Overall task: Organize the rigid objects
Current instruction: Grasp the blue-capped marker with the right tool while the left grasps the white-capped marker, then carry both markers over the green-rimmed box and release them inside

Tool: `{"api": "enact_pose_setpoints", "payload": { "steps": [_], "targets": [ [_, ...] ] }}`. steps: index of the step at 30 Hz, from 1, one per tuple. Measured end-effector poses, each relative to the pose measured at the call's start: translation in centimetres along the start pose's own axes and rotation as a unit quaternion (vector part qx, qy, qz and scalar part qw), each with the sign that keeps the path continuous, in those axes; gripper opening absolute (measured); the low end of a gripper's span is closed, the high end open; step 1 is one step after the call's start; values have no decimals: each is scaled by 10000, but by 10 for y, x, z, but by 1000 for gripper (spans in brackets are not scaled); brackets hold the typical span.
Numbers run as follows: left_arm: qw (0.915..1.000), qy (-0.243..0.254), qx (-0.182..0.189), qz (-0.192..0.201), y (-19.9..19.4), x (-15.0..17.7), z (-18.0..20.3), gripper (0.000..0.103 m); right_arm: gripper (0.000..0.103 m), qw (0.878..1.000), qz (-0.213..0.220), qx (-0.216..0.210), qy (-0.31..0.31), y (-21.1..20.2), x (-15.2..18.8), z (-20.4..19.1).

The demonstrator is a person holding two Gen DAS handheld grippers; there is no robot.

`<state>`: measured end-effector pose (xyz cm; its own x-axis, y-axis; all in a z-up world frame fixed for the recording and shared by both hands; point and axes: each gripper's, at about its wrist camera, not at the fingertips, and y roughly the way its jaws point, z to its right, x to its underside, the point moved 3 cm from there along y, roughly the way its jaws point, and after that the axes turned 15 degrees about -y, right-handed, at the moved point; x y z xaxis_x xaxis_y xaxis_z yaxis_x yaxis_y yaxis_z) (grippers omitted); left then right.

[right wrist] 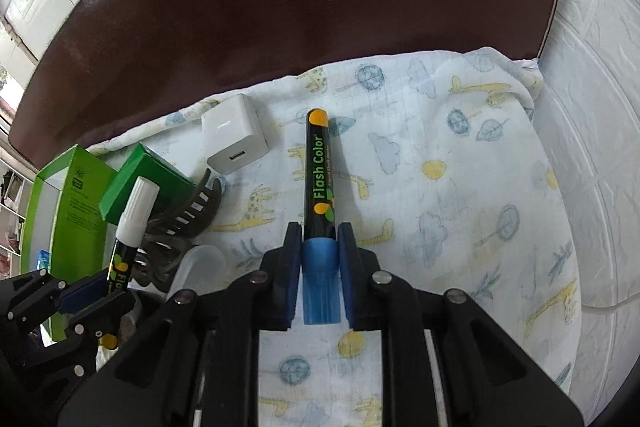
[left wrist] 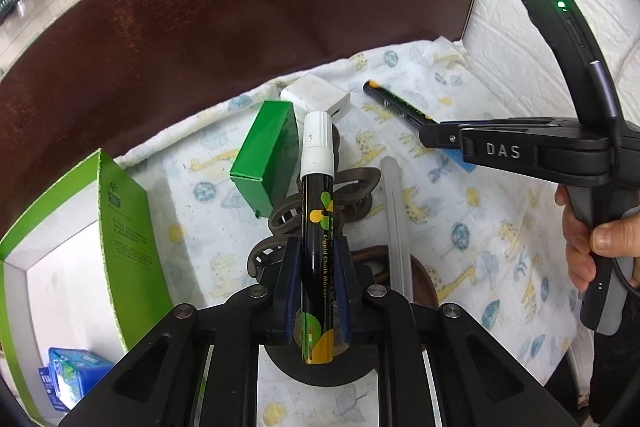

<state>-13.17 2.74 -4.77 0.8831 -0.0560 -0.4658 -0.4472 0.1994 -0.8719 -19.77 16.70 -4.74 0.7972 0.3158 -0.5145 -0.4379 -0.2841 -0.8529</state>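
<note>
White-cap marker (left wrist: 318, 227) in left gripper (left wrist: 316, 291), blue-cap marker (right wrist: 320, 195) in right gripper (right wrist: 320, 279)

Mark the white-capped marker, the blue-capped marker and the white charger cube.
white-capped marker (left wrist: 318, 247): left wrist view, black barrel between the fingers.
blue-capped marker (right wrist: 319, 179): right wrist view, printed barrel.
white charger cube (right wrist: 234, 141): right wrist view, top face.

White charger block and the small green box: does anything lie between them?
Nothing does. In the right wrist view the white charger block and small green box sit side by side on the printed cloth, only a narrow strip of it between them.
</note>
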Motion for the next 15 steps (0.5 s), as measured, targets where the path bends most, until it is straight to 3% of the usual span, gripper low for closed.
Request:
{"api": "enact_pose_setpoints", "payload": {
  "steps": [11,15],
  "targets": [
    [9986,-227,128,466,-46,-5,-20,15,17,9966,502,-651,-46,-50,-6,-32],
    [9968,-463,46,652,-62,-6,-43,15,17,9967,567,-521,-261,-56,-7,-56]
  ]
}}
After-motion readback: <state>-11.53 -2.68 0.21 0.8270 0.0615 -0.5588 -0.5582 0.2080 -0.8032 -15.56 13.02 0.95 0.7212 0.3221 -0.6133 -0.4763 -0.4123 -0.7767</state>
